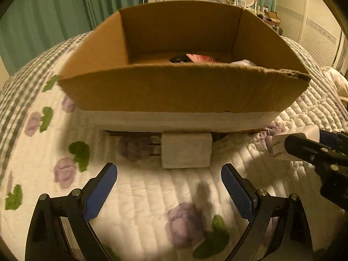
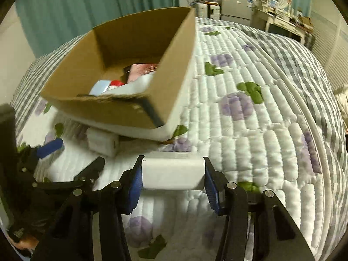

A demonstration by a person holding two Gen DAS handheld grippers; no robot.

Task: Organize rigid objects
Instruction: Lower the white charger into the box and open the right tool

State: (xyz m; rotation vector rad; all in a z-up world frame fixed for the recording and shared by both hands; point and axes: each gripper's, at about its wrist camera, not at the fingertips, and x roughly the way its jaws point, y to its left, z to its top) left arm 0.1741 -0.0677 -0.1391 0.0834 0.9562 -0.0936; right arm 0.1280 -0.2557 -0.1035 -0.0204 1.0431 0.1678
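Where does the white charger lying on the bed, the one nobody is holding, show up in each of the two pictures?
Left wrist: charger at centre, just below the box's near wall, ahead of the open left gripper.
Right wrist: same charger at lower left, tucked by the box's near corner.
Shared landmark: the cardboard box.

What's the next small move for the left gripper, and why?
Probably ease the left gripper forward and close on the white charger lying on the quilt. Its jaws are open, empty and lined up with it, while the right gripper already holds another white adapter near the cardboard box.
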